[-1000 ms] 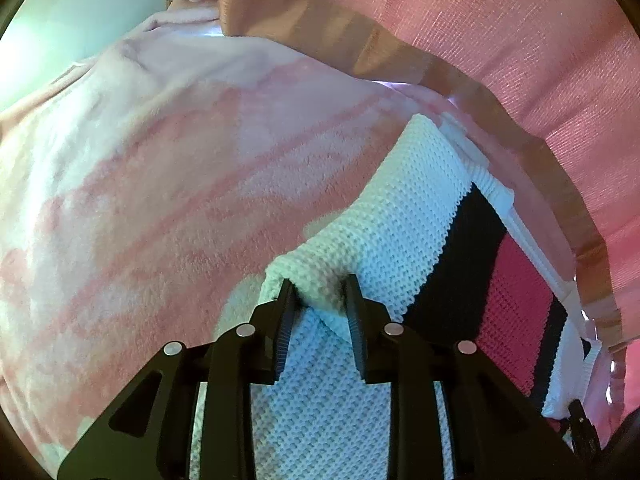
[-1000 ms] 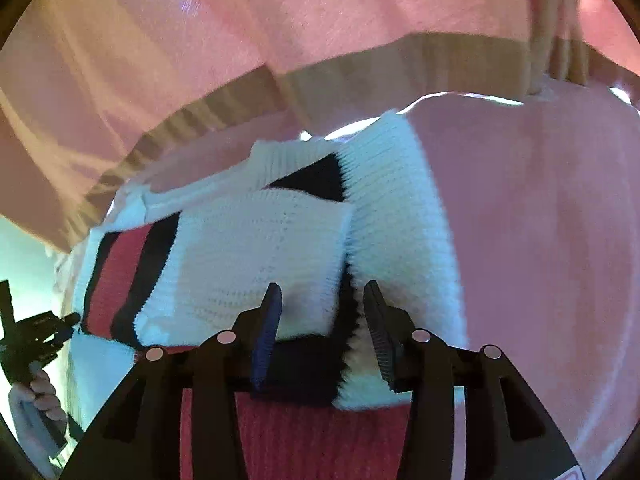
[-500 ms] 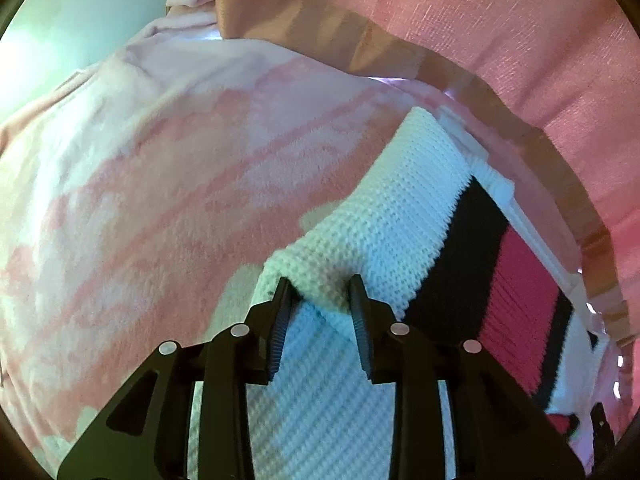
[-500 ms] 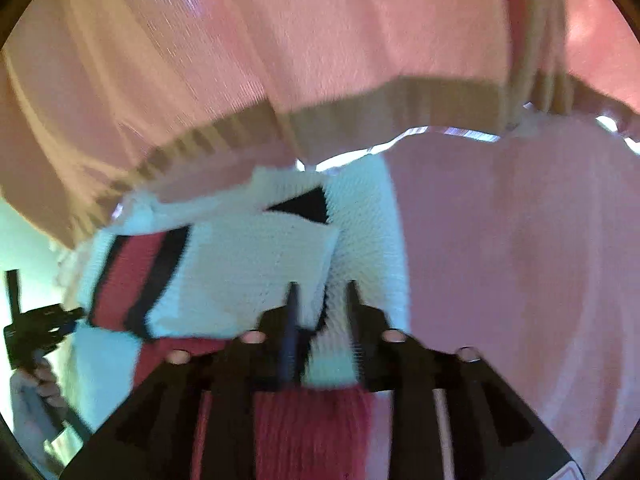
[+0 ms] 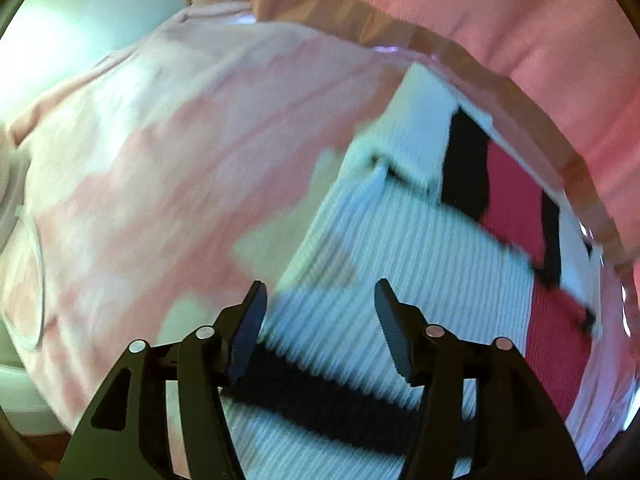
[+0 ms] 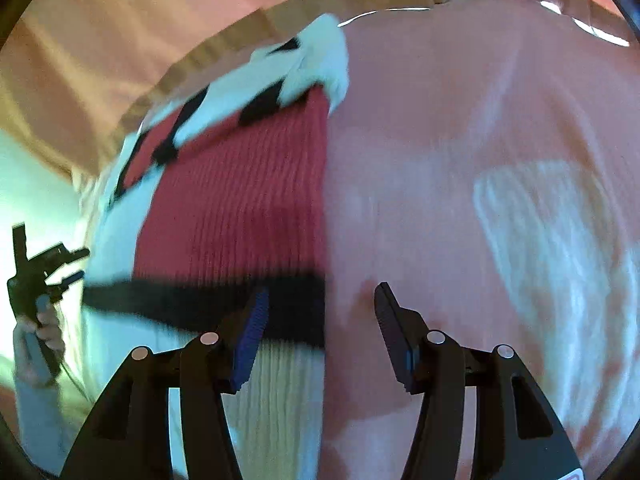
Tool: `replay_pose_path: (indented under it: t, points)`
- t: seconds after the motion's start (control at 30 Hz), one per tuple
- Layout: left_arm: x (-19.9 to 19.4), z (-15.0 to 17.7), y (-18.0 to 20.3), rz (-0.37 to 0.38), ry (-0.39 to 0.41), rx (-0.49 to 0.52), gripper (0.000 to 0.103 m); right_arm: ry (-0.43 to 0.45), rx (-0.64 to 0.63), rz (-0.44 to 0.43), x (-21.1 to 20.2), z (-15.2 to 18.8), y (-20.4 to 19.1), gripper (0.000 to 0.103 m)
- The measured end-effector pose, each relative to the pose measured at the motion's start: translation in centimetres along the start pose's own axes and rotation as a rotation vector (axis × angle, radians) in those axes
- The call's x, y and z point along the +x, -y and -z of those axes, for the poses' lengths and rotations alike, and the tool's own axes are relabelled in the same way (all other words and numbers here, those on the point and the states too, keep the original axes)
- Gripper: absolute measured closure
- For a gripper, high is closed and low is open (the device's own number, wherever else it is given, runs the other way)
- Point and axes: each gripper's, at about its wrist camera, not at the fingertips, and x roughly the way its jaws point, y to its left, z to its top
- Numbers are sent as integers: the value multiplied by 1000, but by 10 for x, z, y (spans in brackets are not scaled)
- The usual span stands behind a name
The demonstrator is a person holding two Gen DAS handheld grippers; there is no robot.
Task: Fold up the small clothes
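Note:
A knitted sweater [image 5: 420, 264] in white, black and red lies flat on the pink blanket [image 5: 168, 168], its sleeve folded in over the chest [image 5: 408, 148]. My left gripper [image 5: 320, 312] hangs over the white lower part. Its jaws are opening and the pads press on nothing. In the right wrist view the sweater's red panel [image 6: 240, 208] and a black stripe show. My right gripper [image 6: 320, 320] hovers over the sweater's right edge, its jaws also opening, free of the cloth. A hand [image 6: 40, 332] holding the left gripper shows at the far left.
A pink curtain with a tan band [image 5: 480, 68] hangs along the far side of the blanket [image 6: 480, 160]. A white cord [image 5: 36, 264] lies at the blanket's left edge. Pale wall shows at the upper left.
Both grippers let go of the folded sleeves, opened their jaws and drew back toward the sweater's near end. The sleeves now lie folded over the chest.

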Motion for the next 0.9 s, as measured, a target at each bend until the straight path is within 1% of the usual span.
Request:
replay_pose_path:
  t: [0.07,0.1,0.13,0.2,0.23,0.27,0.33,0.37,0.47,0.5,0.53,0.57,0.6,0.63,0.67,0.7,0.77,0.83,0.9]
  points:
    - [-10,27,-14,24,-22,1,46,-9,-22,-14,-8,22,-2,43]
    - [-18,43,-21,35,-21,6,44,-10,-31,-18,-13,30,-3,42]
    - [-23,55,-26,33,-21,7,37,-9,-41,-17,-17,38,-3,42]
    - [-30,82,-37,37,-36,-12,34,-20,-67,-26,-23,55,-8,36]
    - [-31,95,-43,46,-52,-29,34,-26,-76,-37,-24,61,-10,35]
    - [-39,106,-45,51,-19,-23,33,-31,-81,-51,-26,67,-13,34]
    - [-44,119,-47,28,-19,-28,28,-33,-101,-72,-30,77,-13,34]
    - [-48,127,-46,29,-8,-23,27,-33,-111,-81,-31,80,-15,33]
    - [-51,138,-39,12,1,-1,27,-36,-139,-118,-34,91,-15,33]
    - [-50,138,-37,8,1,12,28,-23,-142,-131,-35,93,-13,33]
    - [-49,138,-33,4,2,28,34,-14,-143,-139,-35,94,-11,34]
    - [-49,138,-29,-4,9,51,40,-5,-149,-145,-35,93,-11,46]
    - [-48,138,-27,-2,10,66,58,1,-168,-138,-33,92,-11,80]
    - [-48,137,-25,2,8,80,79,-7,-176,-142,-30,90,-10,96]
    - [-47,137,-23,54,-15,87,89,-15,-163,-159,-31,91,-5,96]
    - [-46,136,-21,67,-23,80,90,-7,-139,-188,-33,88,0,96]
    - [-53,138,-17,64,-15,88,92,49,-146,-183,-51,85,5,97]
    - [-72,145,-11,102,0,94,92,134,-163,-169,-86,77,12,97]
    - [-98,154,-1,131,21,124,92,182,-170,-150,-112,74,19,97]
